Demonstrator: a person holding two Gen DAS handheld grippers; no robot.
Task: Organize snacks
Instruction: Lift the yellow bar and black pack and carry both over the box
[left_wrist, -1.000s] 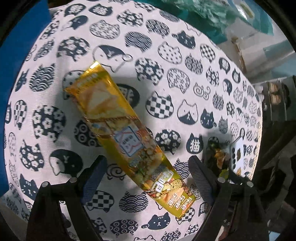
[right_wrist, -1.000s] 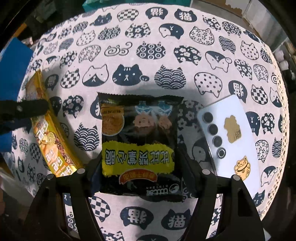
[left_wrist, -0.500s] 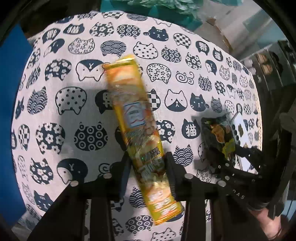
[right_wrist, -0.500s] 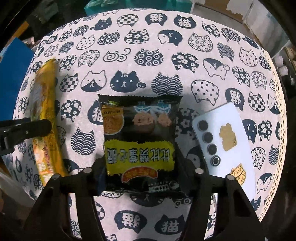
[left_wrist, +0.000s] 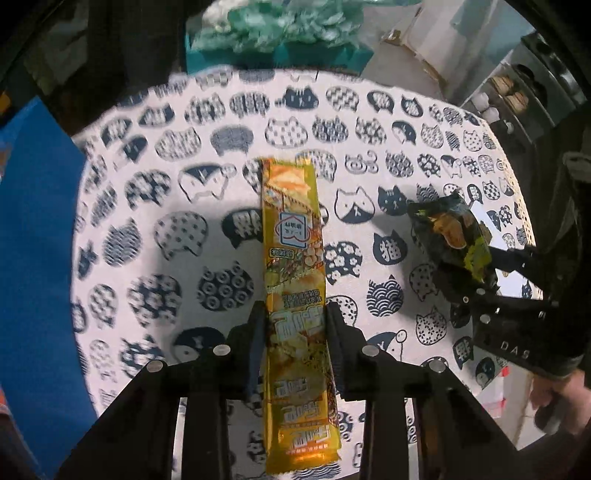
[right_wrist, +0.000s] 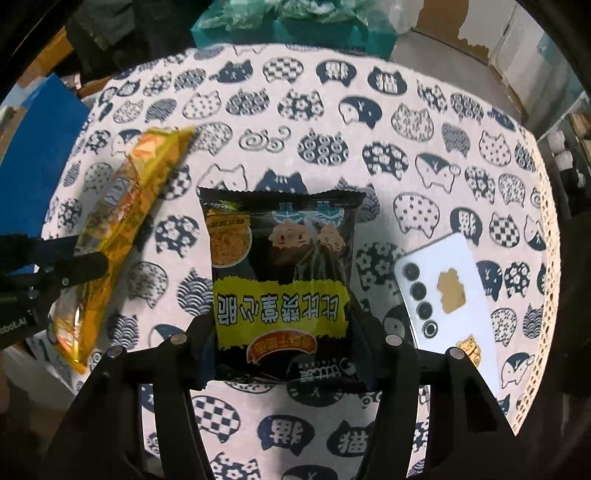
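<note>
Gripping: left tool (left_wrist: 292, 332) clamped across long yellow snack pack (left_wrist: 293, 258), right tool (right_wrist: 291, 350) across black snack bag (right_wrist: 282, 280), both raised above desk (right_wrist: 369, 147). Light, crinkly, slippery; hold mid-body.

Yellow packet (left_wrist: 293, 280) now clamped, lifted

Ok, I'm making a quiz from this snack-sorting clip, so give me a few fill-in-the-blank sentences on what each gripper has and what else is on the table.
1. The left gripper is shut on the long ____ snack packet.
2. The right gripper is shut on the ____ noodle snack packet.
3. On the cat-print tablecloth, right of the black packet, lies a white ____, camera side up.

Missing words: yellow; black; phone
</note>
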